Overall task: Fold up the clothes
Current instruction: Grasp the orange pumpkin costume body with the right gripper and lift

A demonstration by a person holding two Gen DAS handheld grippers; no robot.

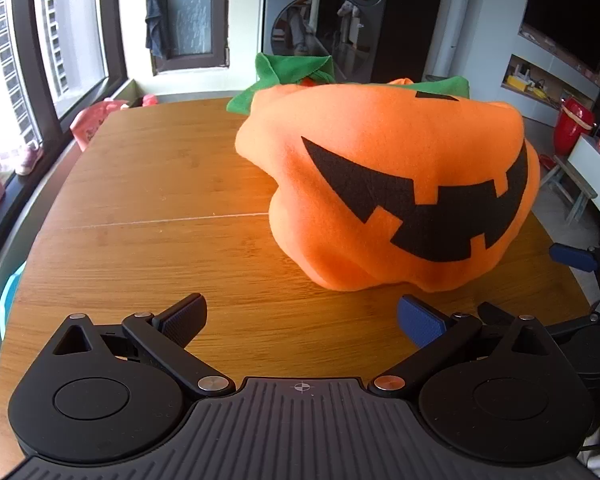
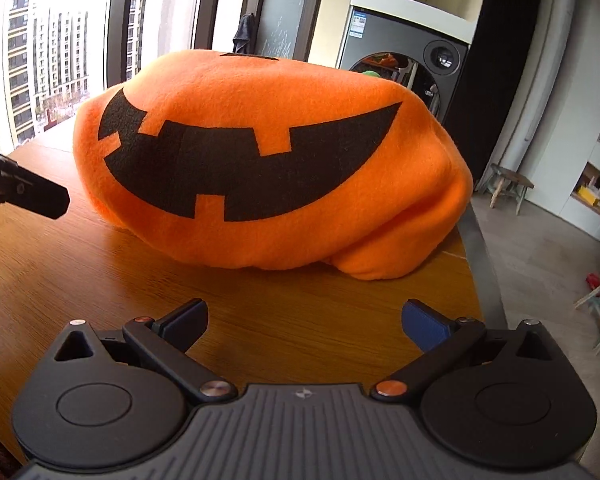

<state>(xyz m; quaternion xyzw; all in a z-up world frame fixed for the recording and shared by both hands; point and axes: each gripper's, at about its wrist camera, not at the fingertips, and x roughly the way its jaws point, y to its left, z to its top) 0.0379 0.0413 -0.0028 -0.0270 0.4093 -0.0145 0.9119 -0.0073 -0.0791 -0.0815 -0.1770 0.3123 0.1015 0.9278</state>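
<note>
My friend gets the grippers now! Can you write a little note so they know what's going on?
Left gripper: open, holding nothing, low over the table.
Right gripper: open, holding nothing, facing the costume.
The orange pumpkin costume sits in a puffy heap on the table, grin side up, green collar at the far end.
Done: no fold visible.
Left: flatten it, then fold it.
</note>
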